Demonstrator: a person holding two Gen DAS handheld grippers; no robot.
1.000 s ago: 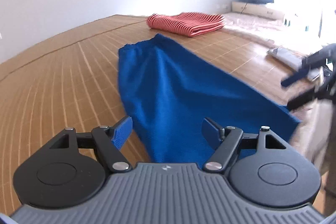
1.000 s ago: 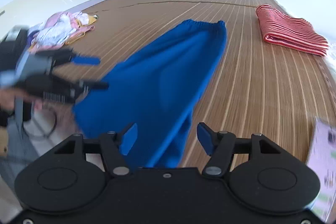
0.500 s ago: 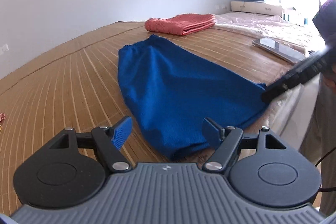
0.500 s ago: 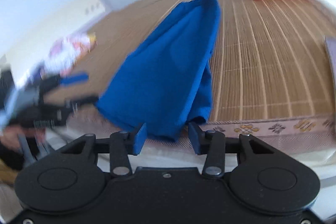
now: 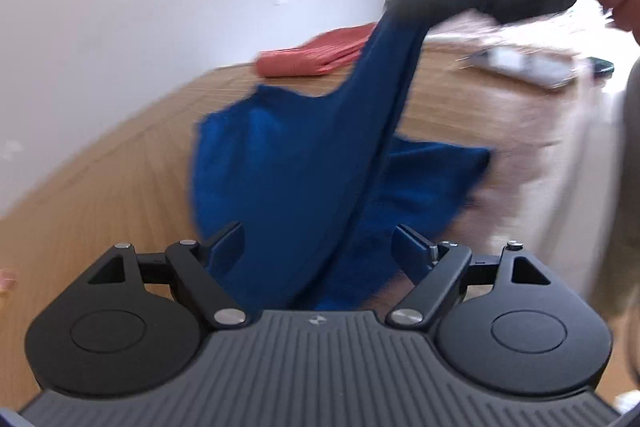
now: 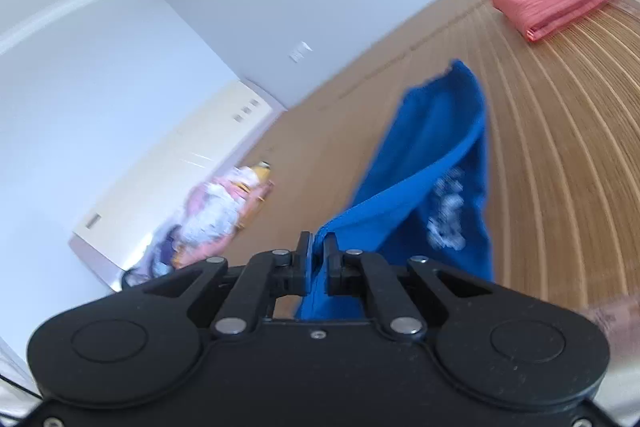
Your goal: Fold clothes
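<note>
The right gripper (image 6: 318,259) was clamped tight on one edge of the blue garment (image 6: 436,163). It held that edge up in the air, most likely so the cloth could be swung over and folded onto itself. From that pinch the blue garment hung down in a long slope, and its far end lay on the woven mat (image 6: 560,155). A white print showed on the cloth, but it was too blurry to read.

The left gripper (image 5: 318,251) had nothing in it. Its jaws were opening wider, and the lower part of the blue garment lay between them without being squeezed. It looked ready to catch the low edge, which would let two hands share the fold.

A folded red cloth (image 5: 316,53) sat farther back on the mat, well apart from the blue one. That was probably a piece already done. A heap of pink and white clothes (image 6: 216,211) waited near the pale wall.

Much was hard to see. The left view was smeared with blur, and bright light washed out the top corner. In that view the right gripper was only a dark smudge. Some flat things at the right could not be made out.
</note>
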